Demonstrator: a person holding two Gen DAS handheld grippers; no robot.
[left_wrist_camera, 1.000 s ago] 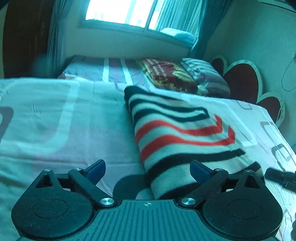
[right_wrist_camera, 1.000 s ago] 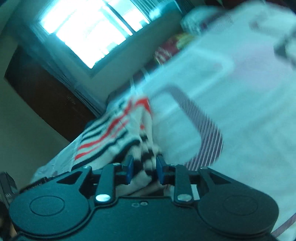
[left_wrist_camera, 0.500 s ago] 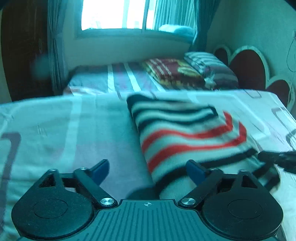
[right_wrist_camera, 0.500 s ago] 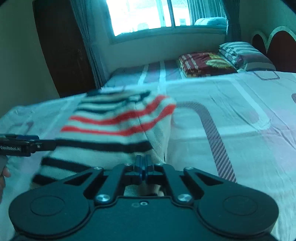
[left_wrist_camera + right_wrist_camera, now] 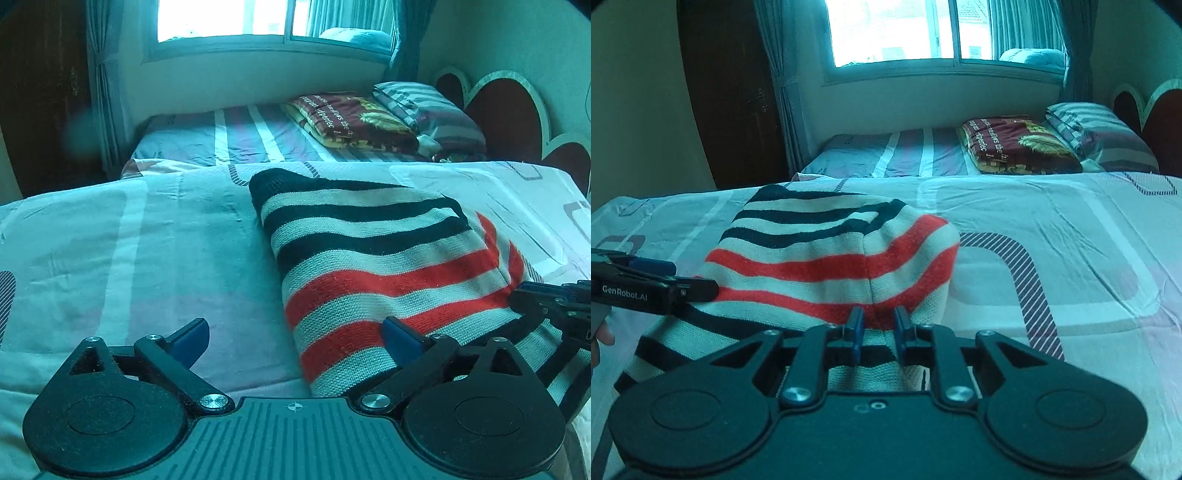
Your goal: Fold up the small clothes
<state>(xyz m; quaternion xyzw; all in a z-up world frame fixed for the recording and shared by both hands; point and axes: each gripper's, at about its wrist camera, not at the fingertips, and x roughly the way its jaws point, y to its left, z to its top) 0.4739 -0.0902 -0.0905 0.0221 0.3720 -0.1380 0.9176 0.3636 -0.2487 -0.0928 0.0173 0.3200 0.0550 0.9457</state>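
Right wrist view, right gripper (image 5: 878, 334) pinching striped sweater (image 5: 827, 258)

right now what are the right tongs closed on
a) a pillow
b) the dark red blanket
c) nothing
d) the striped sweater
d: the right tongs have a bunched fold of the striped sweater pinched between their blue pads, near its red stripes.

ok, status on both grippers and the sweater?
Left gripper opening, nothing pinched. Right gripper clamped on the striped sweater fold. Sweater folded on the bedsheet. Nothing in the way.
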